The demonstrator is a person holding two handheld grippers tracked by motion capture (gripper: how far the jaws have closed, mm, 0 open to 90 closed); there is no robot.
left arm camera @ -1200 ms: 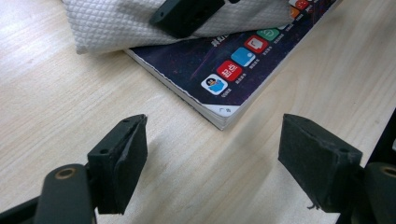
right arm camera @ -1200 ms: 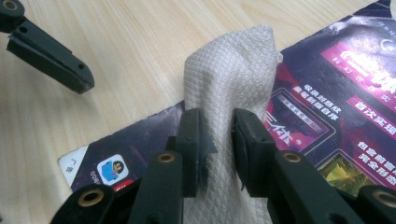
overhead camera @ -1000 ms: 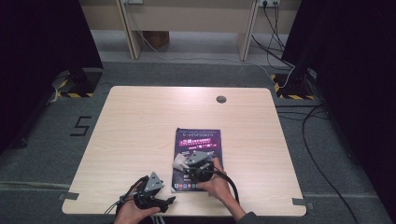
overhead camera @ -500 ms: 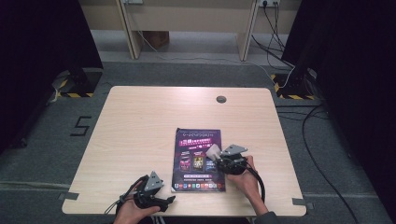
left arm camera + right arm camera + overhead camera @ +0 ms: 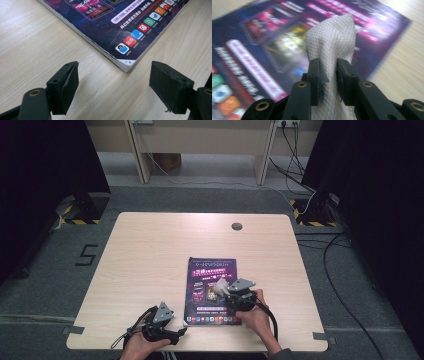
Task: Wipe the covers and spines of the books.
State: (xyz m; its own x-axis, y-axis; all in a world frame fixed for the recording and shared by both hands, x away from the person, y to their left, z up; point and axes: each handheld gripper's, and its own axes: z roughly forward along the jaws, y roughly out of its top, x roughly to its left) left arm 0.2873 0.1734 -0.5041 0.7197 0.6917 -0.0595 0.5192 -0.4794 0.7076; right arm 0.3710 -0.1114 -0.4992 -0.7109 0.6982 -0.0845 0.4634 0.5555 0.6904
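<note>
The right claw point(image 5: 328, 72) is pinched tight on a white cloth point(image 5: 332, 42). The cloth sticks up from between its two black jaws and bunches at the top. Right under the claw and the cloth lies a purple book point(image 5: 262, 45), flat on the table point(image 5: 404, 62). From the high view, the right claw point(image 5: 226, 289) sits over the near right part of the book point(image 5: 210, 270), with the cloth point(image 5: 220, 285) at its tip.

The left claw point(image 5: 113, 77) is wide open and holds nothing. The near corner of the book point(image 5: 117, 27) lies just ahead of it, in line with the gap between the jaws, not touching them. Bare table point(image 5: 32, 50) is under this claw. From the high view, the left claw point(image 5: 179, 332) rests near the front edge of the table point(image 5: 150, 250), just left of the book.
</note>
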